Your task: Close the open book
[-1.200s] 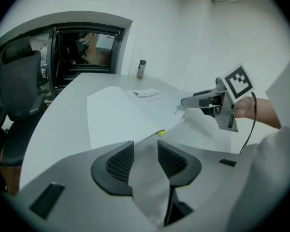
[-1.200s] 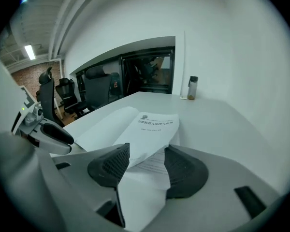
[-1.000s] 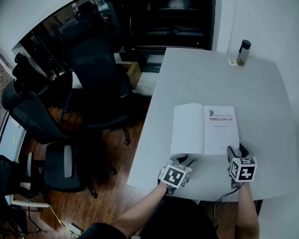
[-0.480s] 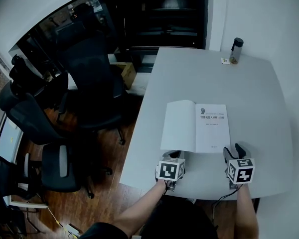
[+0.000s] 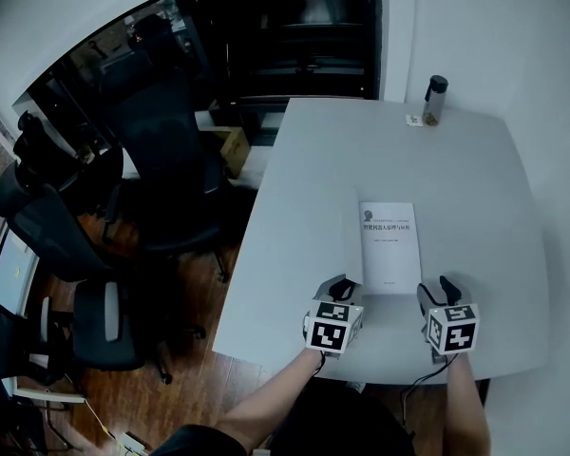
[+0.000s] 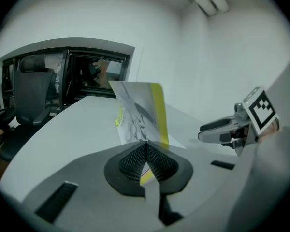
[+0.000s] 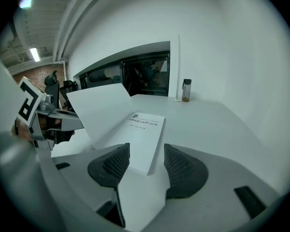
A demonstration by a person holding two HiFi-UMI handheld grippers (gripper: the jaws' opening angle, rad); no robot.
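1. Pinching the near edge of the book's cover (image 6: 139,114), the left tongs (image 6: 146,154) are pressed together on it and hold it raised off the pages.
2. Seen from the head view, the book (image 5: 390,246) lies flat on the grey surface (image 5: 299,226), near its front edge, with the title page facing up.
3. The lifted cover (image 5: 357,245) stands nearly upright along the book's left side. From above it shows only as a thin edge, with the left tongs (image 5: 347,281) at its near end.
4. The left gripper view shows the cover's printed outer face with a yellow stripe; the right gripper view shows its plain white inner face (image 7: 102,111) leaning over the book (image 7: 144,138).
5. The right tongs (image 5: 435,289) are spread and grip nothing. They sit just off the book's near right corner, which shows beyond the gap between the right tongs (image 7: 142,166).
6. A bottle (image 5: 434,99) stands at the far corner of the surface, well apart from the book, and office chairs (image 5: 157,150) stand on the wooden floor to the left.
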